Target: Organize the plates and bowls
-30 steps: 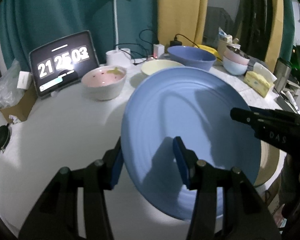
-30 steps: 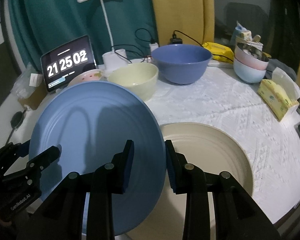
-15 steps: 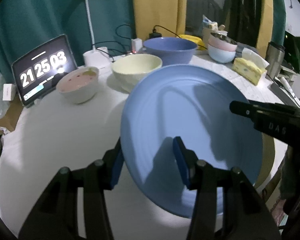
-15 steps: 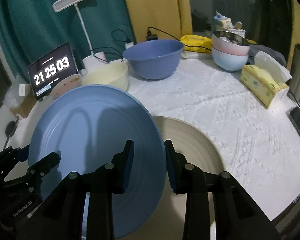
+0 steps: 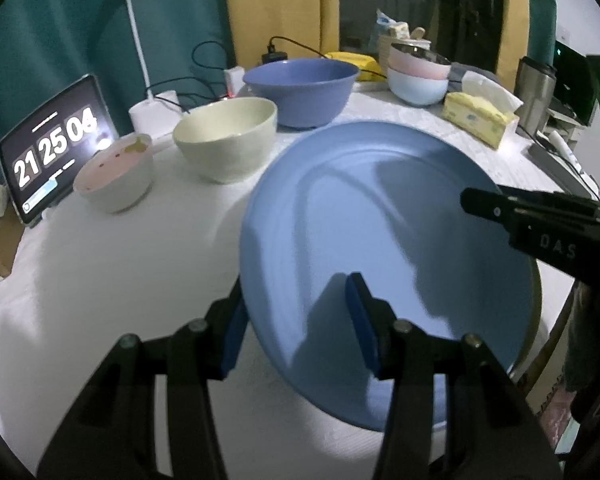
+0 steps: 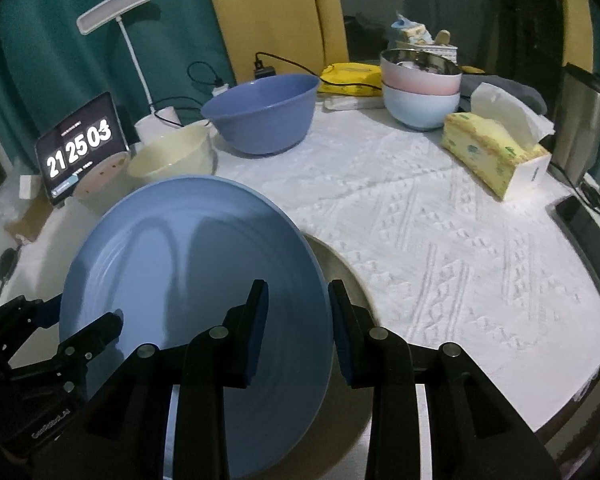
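A large blue plate (image 5: 380, 216) hangs tilted above the white table, carried by both grippers. My left gripper (image 5: 296, 328) is shut on its left rim, one pad on top and one underneath. My right gripper (image 6: 296, 324) grips the opposite rim (image 6: 324, 304); its jaws are opening slightly while the pads still bear on the plate. A beige plate (image 6: 352, 276) lies flat under the blue one, mostly hidden. Behind stand a dark blue bowl (image 6: 260, 112), a cream bowl (image 6: 172, 156), a white bowl with a pink inside (image 5: 116, 172), and a pink bowl stacked in a light blue one (image 6: 420, 92).
A yellow tissue box (image 6: 496, 152) and a steel tumbler (image 6: 580, 116) stand at the right. A tablet clock (image 5: 52, 148) and a desk lamp's base (image 5: 156, 116) are at the back left. A dark phone (image 6: 588, 236) lies near the table's right edge.
Both grippers have carried the blue plate to the right, and it now covers more of the beige plate. The bowls have slid leftward in both views.
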`<state>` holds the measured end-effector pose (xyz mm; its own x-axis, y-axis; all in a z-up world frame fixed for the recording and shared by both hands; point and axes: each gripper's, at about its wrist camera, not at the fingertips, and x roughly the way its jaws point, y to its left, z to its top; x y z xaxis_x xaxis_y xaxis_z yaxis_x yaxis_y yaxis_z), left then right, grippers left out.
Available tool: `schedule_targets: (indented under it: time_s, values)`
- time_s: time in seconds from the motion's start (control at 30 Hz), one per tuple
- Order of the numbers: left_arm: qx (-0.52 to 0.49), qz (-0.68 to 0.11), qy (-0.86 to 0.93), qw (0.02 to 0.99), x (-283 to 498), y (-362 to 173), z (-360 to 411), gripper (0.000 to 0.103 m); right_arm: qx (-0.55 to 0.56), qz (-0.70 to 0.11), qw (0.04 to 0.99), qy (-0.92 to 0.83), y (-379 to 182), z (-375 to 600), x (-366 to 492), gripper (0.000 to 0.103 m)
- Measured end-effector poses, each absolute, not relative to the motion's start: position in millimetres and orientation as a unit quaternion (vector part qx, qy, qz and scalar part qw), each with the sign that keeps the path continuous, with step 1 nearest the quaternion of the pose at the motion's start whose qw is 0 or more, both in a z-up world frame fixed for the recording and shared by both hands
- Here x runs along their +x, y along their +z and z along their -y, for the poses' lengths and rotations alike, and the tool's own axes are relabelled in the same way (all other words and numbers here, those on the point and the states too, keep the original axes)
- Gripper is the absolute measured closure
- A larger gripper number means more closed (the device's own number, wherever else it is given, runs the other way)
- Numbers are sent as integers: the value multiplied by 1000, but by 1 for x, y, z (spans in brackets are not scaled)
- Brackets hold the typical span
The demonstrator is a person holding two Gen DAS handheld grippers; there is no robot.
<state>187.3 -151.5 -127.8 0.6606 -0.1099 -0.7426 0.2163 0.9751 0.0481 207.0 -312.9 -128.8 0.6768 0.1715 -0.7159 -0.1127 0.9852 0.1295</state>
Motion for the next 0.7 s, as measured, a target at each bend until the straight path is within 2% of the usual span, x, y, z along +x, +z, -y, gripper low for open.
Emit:
schedule_targets:
  time_s: [0.7]
  values:
    - [52, -441, -111, 889, 198, -144, 160, 51, 29, -390, 919, 50, -132, 329, 200, 67]
